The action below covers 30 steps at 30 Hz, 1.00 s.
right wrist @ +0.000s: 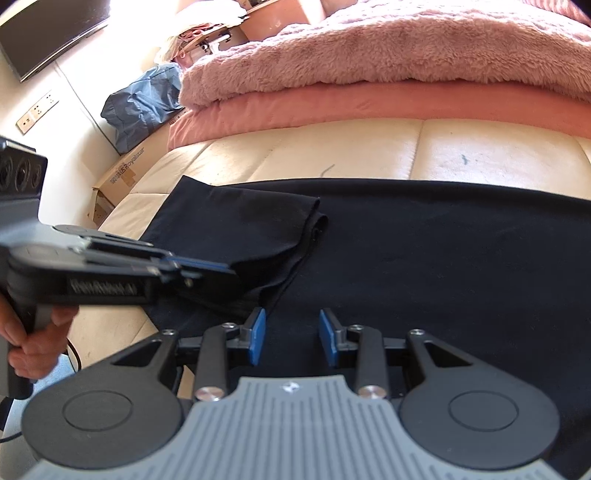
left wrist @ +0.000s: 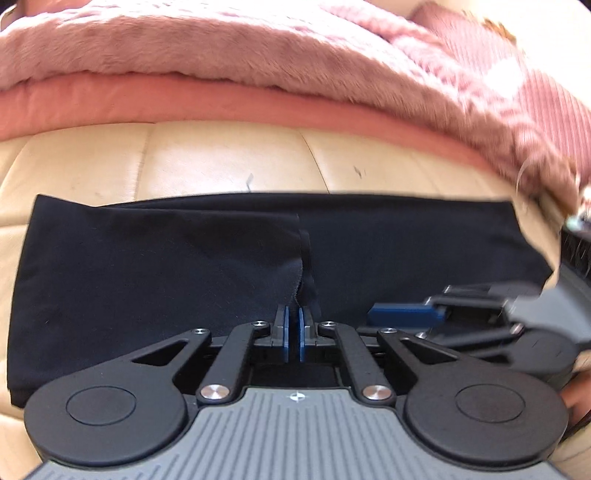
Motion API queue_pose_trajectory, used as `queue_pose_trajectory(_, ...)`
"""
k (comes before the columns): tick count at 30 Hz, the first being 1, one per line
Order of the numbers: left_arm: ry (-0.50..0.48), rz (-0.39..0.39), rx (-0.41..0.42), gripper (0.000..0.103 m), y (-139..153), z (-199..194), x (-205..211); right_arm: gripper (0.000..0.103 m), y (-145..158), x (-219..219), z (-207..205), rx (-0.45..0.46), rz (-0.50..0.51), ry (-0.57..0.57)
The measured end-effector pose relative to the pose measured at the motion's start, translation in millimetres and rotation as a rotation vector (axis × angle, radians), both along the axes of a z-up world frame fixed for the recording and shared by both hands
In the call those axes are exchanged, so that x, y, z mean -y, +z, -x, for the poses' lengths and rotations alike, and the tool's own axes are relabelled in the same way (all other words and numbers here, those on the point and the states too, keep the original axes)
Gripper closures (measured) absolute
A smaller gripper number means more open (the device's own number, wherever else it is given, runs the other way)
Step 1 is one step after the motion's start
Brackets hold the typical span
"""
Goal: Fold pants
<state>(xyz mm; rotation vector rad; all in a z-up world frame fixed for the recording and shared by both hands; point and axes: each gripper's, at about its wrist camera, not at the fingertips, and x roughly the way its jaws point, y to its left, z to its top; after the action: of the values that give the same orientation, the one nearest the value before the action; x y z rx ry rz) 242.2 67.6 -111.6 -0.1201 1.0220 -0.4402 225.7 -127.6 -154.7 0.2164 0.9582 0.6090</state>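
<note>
Black pants [left wrist: 147, 266] lie across a cream leather surface [left wrist: 221, 158]; they also fill the right wrist view [right wrist: 424, 251]. My left gripper [left wrist: 294, 323] is shut on a raised fold of the pants, cloth pinched between its blue pads. It also shows in the right wrist view [right wrist: 225, 271], coming from the left and holding a doubled-over flap [right wrist: 258, 229]. My right gripper [right wrist: 291, 336] is open, low over the pants, with nothing between its pads. It also shows in the left wrist view [left wrist: 402, 314], from the right.
A fluffy pink blanket [right wrist: 388, 51] on a pink mattress [right wrist: 332, 107] lies behind the cream surface. A blue bag [right wrist: 140, 107], a cardboard box [right wrist: 122, 177] and a wall screen [right wrist: 48, 33] are at the far left. A hand [right wrist: 33, 350] holds the left gripper's handle.
</note>
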Motion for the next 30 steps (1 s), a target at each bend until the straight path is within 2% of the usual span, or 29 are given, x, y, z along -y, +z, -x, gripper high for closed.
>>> queue_pose_trajectory(1,0.006,0.011,0.005,0.099,3,1,-1,0.075,0,-2,-1,0.005,-0.004,0.006)
queue_pose_trajectory(4,-0.001,0.006,0.018,0.099,9,0,1,0.099,1,-12,-3,0.033,-0.005,0.037)
queue_pose_trajectory(7,-0.019,-0.004,0.018,0.099,10,-3,4,0.101,3,-26,-5,0.062,0.001,0.085)
queue_pose_trajectory(10,-0.049,-0.012,0.013,0.102,8,-2,7,0.103,-5,-35,-10,0.022,0.064,0.097)
queue_pose_trajectory(14,-0.076,-0.023,-0.004,0.103,-2,-1,16,0.103,-11,-32,-12,0.002,0.037,0.078)
queue_pose_trajectory(21,-0.058,0.006,-0.056,0.103,-19,-2,13,0.103,-6,-25,-12,-0.006,0.033,0.079)
queue_pose_trajectory(25,-0.068,-0.005,-0.008,0.103,-10,3,14,0.098,2,-6,-15,-0.012,0.009,0.025)
queue_pose_trajectory(27,-0.076,-0.035,0.006,0.099,-6,3,16,0.090,2,2,-22,-0.053,-0.040,-0.007)
queue_pose_trajectory(28,-0.067,-0.057,0.018,0.096,-5,2,18,0.079,0,5,-26,-0.074,-0.069,-0.020)
queue_pose_trajectory(29,-0.054,-0.069,0.023,0.095,-4,2,17,0.073,-2,7,-30,-0.098,-0.102,-0.039)
queue_pose_trajectory(30,-0.033,-0.075,0.025,0.095,-4,1,16,0.073,-5,8,-34,-0.124,-0.134,-0.060)
